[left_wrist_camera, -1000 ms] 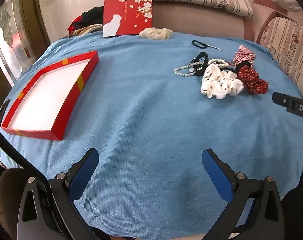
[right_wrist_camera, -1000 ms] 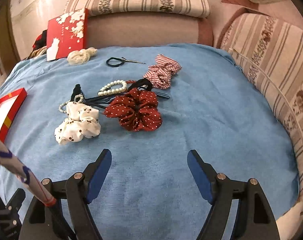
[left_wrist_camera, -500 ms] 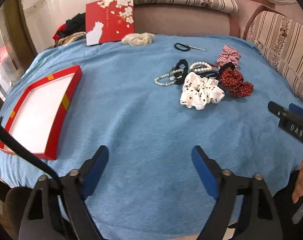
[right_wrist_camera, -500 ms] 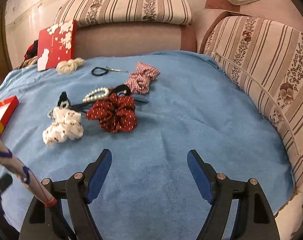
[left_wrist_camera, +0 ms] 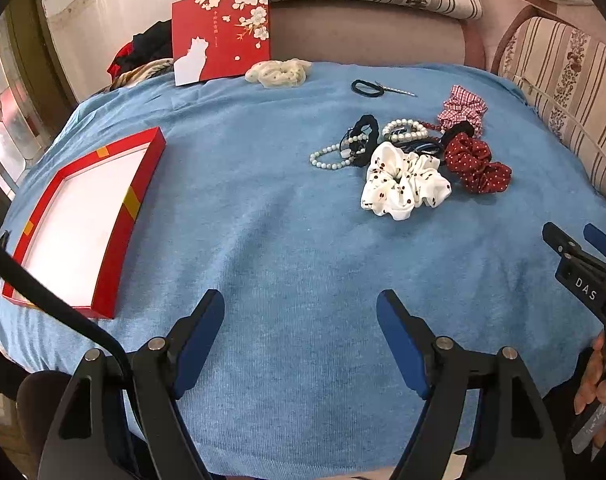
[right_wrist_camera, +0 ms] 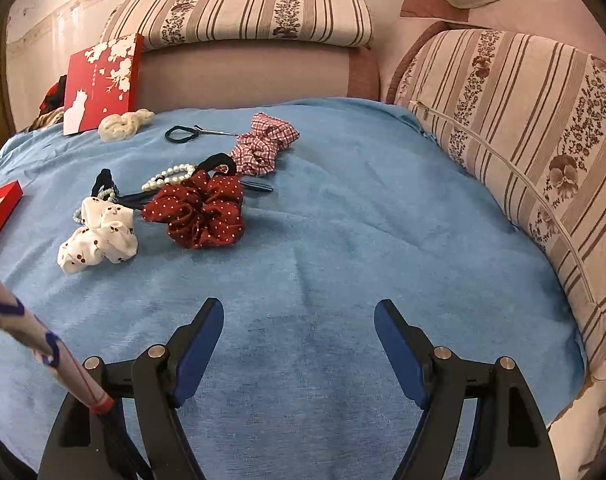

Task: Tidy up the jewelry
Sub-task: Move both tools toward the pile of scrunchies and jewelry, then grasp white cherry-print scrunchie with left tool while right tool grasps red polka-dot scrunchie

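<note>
- My left gripper (left_wrist_camera: 301,312) hung with jaws apart, nothing between them, above the blue cloth (left_wrist_camera: 263,240).
- My right gripper (right_wrist_camera: 299,320) likewise gaped, near the red scrunchie (right_wrist_camera: 199,212).

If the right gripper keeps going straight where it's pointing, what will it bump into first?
Most likely just the blue blanket. The right gripper is open and empty, tilted down at bare cloth. The red dotted scrunchie lies farther off, to the left of that line, though depth is hard to judge.
</note>
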{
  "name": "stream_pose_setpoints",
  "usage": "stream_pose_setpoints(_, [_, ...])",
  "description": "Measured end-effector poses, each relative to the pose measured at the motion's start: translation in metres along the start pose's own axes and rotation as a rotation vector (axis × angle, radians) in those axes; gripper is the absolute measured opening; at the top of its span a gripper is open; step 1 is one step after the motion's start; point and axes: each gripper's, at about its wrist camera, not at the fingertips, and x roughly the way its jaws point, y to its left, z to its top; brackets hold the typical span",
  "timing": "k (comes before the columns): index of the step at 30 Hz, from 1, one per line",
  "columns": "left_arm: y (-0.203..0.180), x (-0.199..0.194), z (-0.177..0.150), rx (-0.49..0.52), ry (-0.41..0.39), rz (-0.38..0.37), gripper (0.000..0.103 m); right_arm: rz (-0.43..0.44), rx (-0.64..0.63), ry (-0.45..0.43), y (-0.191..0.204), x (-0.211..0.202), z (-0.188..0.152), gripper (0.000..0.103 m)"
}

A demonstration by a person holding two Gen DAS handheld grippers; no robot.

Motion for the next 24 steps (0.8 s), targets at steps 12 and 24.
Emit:
stream_pose_setpoints(12, [-0.002, 0.007, -0.003, 0.007, 0.028, 0.011, 0.078, 0.004, -0.026, -0.022, 0.007, -0.001, -0.004, 0.082])
stream_pose_setpoints(24, [-0.002, 0.014, -0.002, 0.006, 0.045, 0.016, 0.078, 0.007, -0.02, -0.017, 0.007, 0.001, -0.005, 0.082])
